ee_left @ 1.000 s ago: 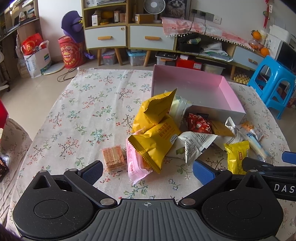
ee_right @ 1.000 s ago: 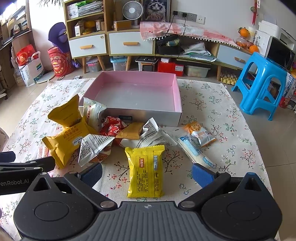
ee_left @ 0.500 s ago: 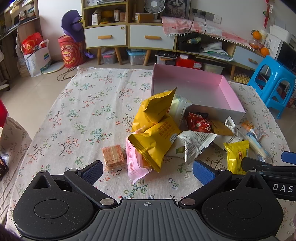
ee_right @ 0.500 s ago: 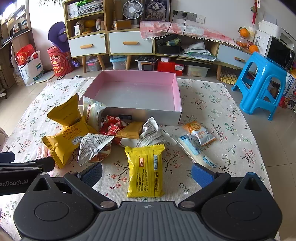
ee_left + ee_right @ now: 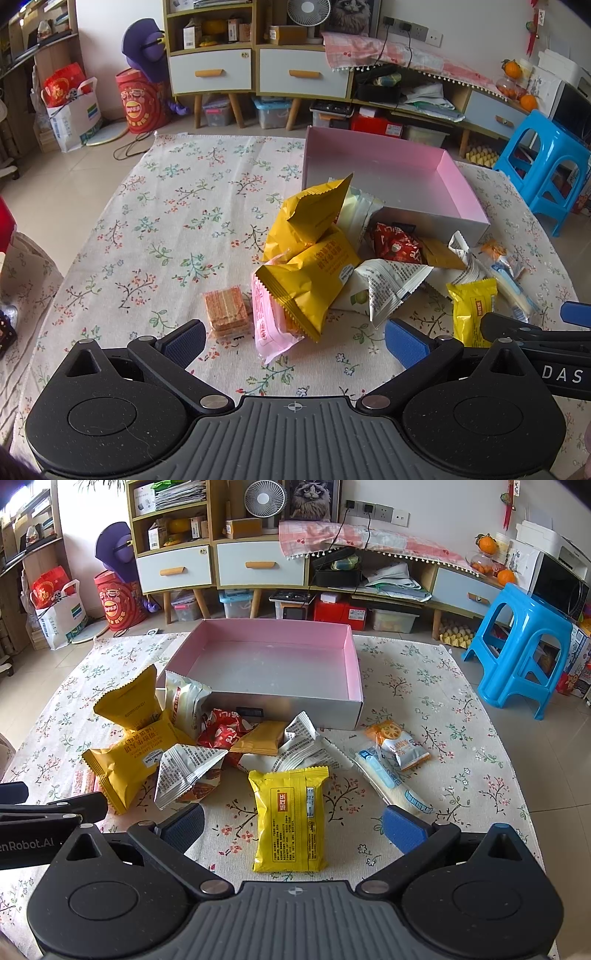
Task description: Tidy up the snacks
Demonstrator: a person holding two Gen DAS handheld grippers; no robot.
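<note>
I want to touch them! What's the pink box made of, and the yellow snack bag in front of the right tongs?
The pink box looks like stiff cardboard: thin, straight walls with sharp folded corners, matte pink inside, greyish outside. The yellow snack bag seems to be thin plastic film: it is slightly shiny, wrinkled, printed, with crimped zigzag ends.

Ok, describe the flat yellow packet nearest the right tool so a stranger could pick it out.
Start at the pink box on the floral cloth. In front of the snack pile lies the flat yellow packet, alone, lengthwise, with a red label; the other yellow bags are puffed and heaped left.
</note>
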